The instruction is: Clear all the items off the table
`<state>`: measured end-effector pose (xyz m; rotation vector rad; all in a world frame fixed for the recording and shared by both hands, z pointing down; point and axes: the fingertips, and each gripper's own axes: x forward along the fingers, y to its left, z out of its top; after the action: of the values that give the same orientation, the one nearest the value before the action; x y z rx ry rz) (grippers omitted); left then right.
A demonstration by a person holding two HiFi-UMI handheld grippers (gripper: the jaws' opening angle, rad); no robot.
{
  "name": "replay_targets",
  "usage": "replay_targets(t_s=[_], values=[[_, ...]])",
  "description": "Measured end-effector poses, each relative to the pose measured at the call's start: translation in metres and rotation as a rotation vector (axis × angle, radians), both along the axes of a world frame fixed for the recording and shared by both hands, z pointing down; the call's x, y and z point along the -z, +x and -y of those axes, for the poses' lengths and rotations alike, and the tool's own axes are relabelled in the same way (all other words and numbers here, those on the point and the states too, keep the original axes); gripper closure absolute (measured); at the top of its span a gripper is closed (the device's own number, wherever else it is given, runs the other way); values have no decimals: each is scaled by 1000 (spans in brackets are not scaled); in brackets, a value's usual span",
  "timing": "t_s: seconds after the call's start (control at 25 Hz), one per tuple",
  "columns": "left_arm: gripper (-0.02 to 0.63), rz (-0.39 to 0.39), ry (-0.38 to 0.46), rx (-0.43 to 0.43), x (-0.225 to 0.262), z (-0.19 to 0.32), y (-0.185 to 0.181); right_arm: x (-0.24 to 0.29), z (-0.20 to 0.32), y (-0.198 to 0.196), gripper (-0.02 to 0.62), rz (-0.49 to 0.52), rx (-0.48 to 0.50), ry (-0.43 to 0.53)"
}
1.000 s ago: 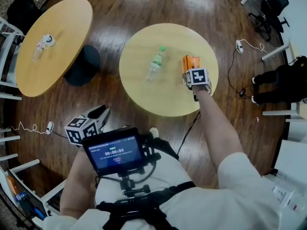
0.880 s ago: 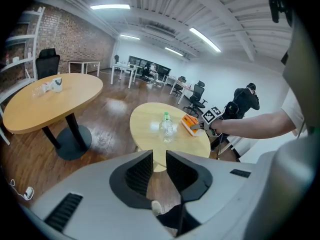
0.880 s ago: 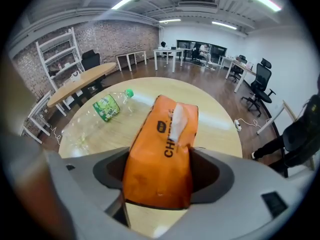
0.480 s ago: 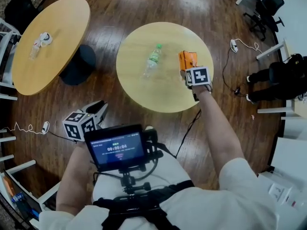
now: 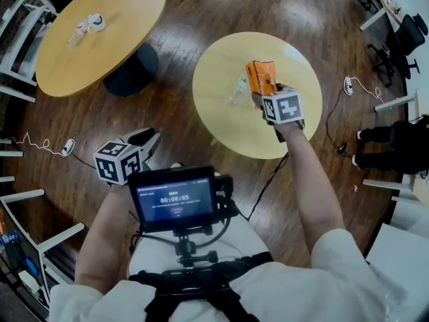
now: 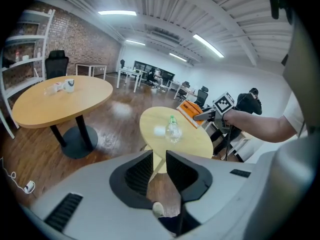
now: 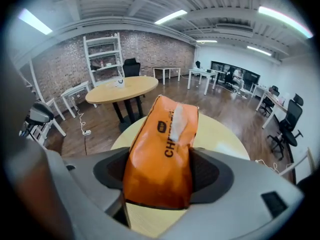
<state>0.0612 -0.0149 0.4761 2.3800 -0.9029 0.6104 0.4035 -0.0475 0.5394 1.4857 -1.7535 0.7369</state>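
Head view is showing the right gripper (image 5: 261, 94) reaching out over the round table (image 5: 228, 123), its jaws clamping an orange pack (image 5: 260, 76) between them. The right gripper view is showing both pads pressing the pack's (image 7: 160, 149) sides at a middling width, with the pack tilting up and away above the tabletop (image 7: 220, 134). A clear bottle (image 5: 238, 92) with a green cap is lying on its side near the table's middle, just left of the pack and partly hidden by it in the head view; the left gripper view is showing it (image 6: 173, 130) apart from the pack (image 6: 189, 111). The left gripper (image 5: 149, 141) is hanging low over the wooden floor (image 5: 181, 19), near and left of the table, well apart from it. Its jaws are standing a narrow gap apart, holding nothing (image 6: 160, 169). A second round table (image 5: 114, 39) is standing far left, carrying a few small items (image 5: 87, 27).
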Motion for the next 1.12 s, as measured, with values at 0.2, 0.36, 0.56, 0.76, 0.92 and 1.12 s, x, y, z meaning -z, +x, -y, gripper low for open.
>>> replay_targets(t_s=[0.2, 0.36, 0.56, 0.76, 0.92, 1.12], values=[[518, -7, 12, 61, -1, -1, -15, 13, 26, -38, 249, 2, 110, 16], [518, -43, 17, 100, -5, 9, -54, 22, 45, -94, 249, -20, 180, 12], [518, -84, 39, 122, 1, 59, -151, 34, 98, -204, 249, -53, 235, -4], [518, -70, 49, 143, 0, 88, -237, 30, 137, -288, 249, -63, 272, -27], [518, -44, 71, 146, 5, 114, -291, 31, 178, -346, 249, -53, 287, -25], [518, -50, 68, 189, 5, 139, -332, 17, 216, -406, 249, -54, 341, -64]])
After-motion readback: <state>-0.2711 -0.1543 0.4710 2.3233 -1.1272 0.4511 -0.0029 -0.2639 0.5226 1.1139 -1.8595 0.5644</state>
